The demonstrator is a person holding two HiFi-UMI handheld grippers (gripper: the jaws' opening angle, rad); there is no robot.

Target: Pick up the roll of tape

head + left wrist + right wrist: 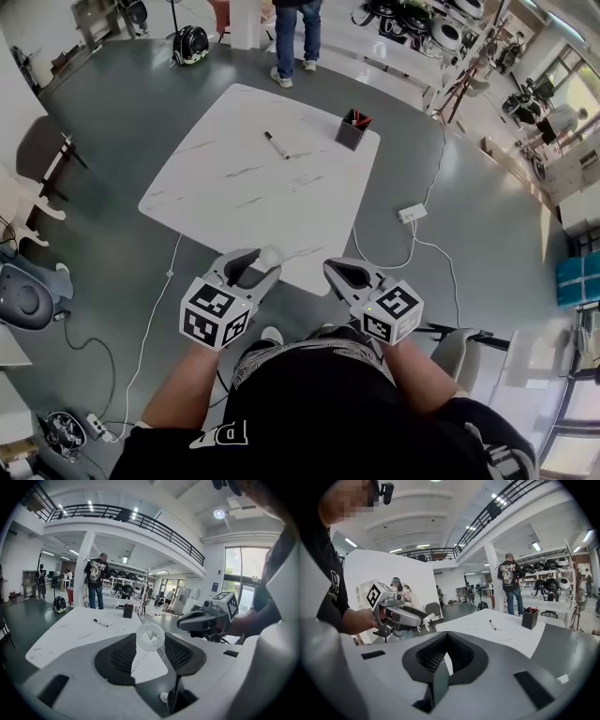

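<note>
Evidently the left claw [262,264] pinches the roll of tape [142,638] at its tips, just above the desk's [253,178] near edge (light, stiff and rather slick, I'd judge; best squeezed across the rim). The right claw [333,270] is pressed together, empty.

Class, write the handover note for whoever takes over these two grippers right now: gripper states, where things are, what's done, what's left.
Left gripper: shut on the roll of tape, pinched at the jaw tips near the white table's front edge.
Right gripper: shut, empty, beside the left one.
Marker pen and pen holder: farther back on the table.
Done: tape gripped, apparently off the table.
Left: hold it steady; nothing more evident.
</note>
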